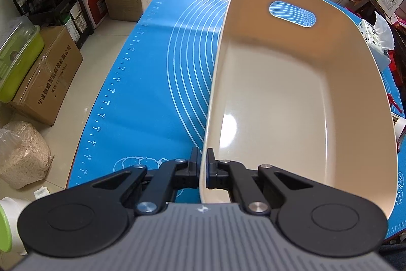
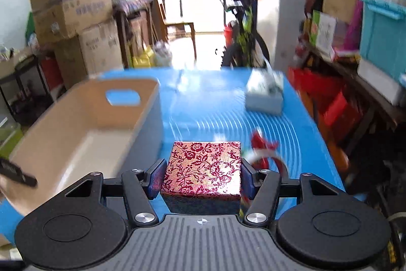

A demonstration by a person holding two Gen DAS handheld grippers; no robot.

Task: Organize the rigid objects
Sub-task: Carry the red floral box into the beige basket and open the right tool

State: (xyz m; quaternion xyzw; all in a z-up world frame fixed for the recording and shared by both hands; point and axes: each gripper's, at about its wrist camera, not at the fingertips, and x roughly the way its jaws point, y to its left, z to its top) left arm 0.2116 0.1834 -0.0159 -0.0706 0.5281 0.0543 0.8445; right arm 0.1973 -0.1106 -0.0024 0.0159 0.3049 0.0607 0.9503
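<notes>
A cream plastic basket (image 1: 299,103) with an oval handle hole stands empty on the blue mat (image 1: 152,83). My left gripper (image 1: 203,159) is shut on the basket's near left wall, one finger inside and one outside. In the right wrist view the basket (image 2: 83,128) is at the left. My right gripper (image 2: 201,169) is shut on a square box with a red and gold flower pattern (image 2: 205,166) and holds it above the mat (image 2: 213,103), just right of the basket. The right view is blurred by motion.
A pale tissue box (image 2: 265,93) sits far right on the mat. A red and white object (image 2: 261,149) lies just right of the held box. Cardboard boxes (image 1: 48,78), shelves and a bicycle (image 2: 241,42) surround the table.
</notes>
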